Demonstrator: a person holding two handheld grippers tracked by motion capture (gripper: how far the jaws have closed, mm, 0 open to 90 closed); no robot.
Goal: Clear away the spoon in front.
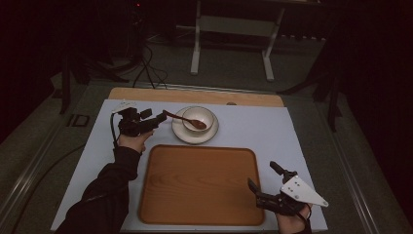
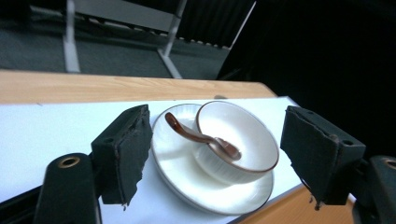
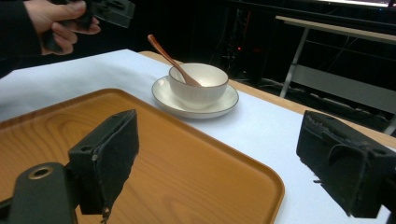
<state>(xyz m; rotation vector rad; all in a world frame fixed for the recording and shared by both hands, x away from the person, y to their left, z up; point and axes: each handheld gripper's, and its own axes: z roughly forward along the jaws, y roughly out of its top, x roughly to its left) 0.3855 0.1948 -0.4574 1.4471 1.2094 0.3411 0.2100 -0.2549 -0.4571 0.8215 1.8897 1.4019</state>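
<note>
We see the left tongs [image 1: 163,117] at upper left of centre in the high view, jaws apart, nothing gripped, pointed at the brown spoon [image 1: 187,120] handle. The spoon rests in the white bowl [image 1: 198,118] on the saucer [image 1: 195,134], above the wooden tray [image 1: 199,185]. The right tongs [image 1: 263,176] stand open at lower right, over the counter [image 1: 253,126].

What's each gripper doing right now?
Left gripper: open, jaws either side of the spoon handle, nothing held.
Right gripper: open, empty.
</note>
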